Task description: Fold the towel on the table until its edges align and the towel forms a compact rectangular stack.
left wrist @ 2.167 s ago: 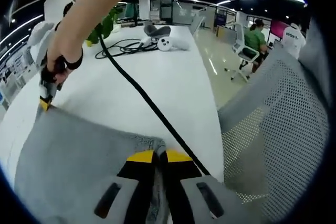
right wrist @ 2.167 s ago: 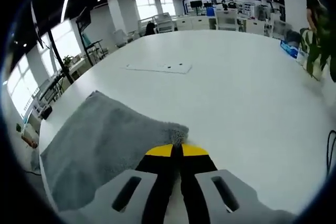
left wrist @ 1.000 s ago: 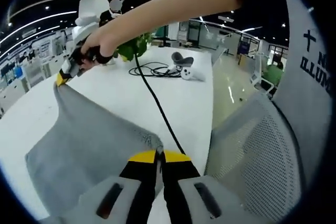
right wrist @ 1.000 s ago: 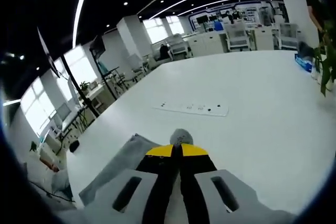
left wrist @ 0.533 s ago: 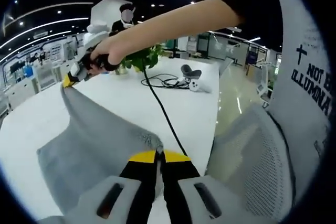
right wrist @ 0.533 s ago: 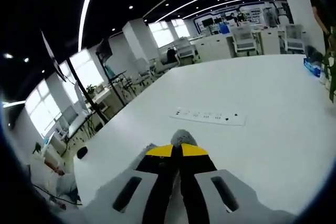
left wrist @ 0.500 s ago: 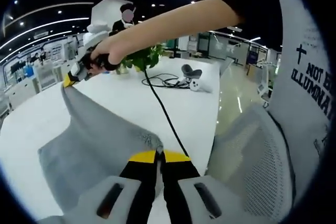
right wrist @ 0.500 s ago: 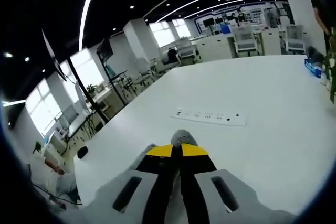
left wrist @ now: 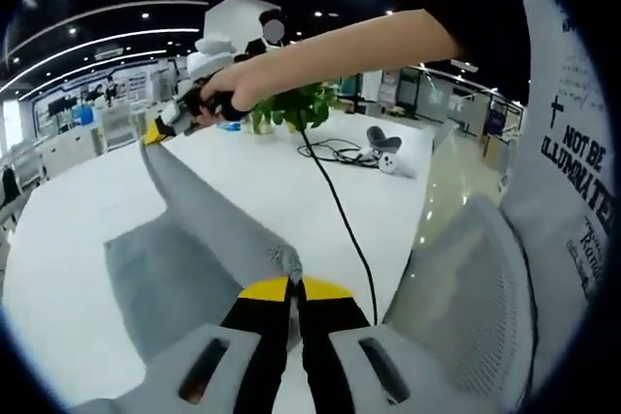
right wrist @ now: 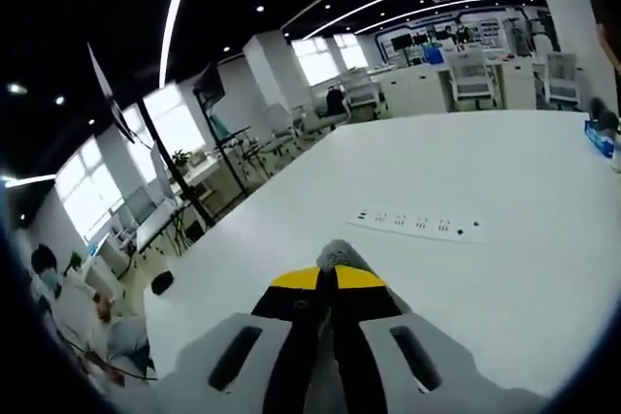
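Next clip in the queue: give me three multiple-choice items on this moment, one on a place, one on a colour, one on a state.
1. Where is the power strip?
A. on the table
B. on a chair
C. on the floor

2. What colour is the towel?
A. blue
B. grey
C. red

3. The left hand-held gripper is:
A. open
B. shut on the towel
C. shut on a cable

Key: 1 A, it lies flat on the white table; 2 B, grey cloth; 3 B, a towel corner sticks out between its closed jaws.

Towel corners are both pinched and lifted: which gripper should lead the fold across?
Probably the right gripper: it holds its corner high over open table, while the left gripper sits at the near edge holding the towel.
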